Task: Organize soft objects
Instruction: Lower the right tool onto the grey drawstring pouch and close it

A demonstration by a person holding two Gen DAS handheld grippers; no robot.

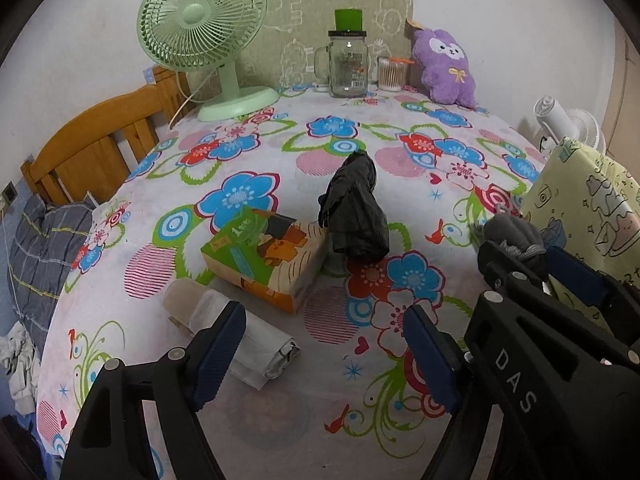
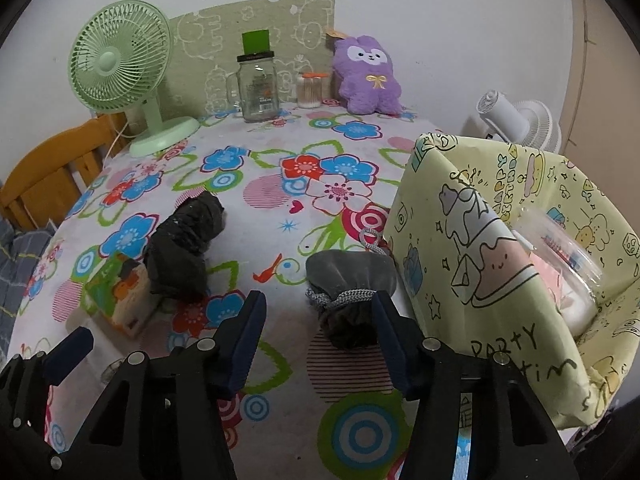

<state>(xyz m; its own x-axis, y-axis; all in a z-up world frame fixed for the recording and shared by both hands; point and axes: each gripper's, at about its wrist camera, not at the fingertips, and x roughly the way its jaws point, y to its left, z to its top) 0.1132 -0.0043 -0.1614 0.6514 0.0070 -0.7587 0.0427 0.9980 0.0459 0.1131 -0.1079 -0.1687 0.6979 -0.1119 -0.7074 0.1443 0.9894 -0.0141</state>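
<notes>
A grey drawstring pouch lies on the flowered tablecloth between the fingers of my right gripper. Its lower end rests against the right finger; the left finger stands clear of it, so the jaws are open. The left wrist view shows the same pouch at the right gripper. My left gripper is open and empty above the cloth, its left finger over a rolled white plastic bag. A crumpled black bundle leans on a tissue box. A purple plush sits at the back.
A yellow-green cartoon-print bag stands open at the right, holding clear packets. At the back stand a green fan, a glass jar and a cotton-swab tub. A wooden frame is left, a white fan right.
</notes>
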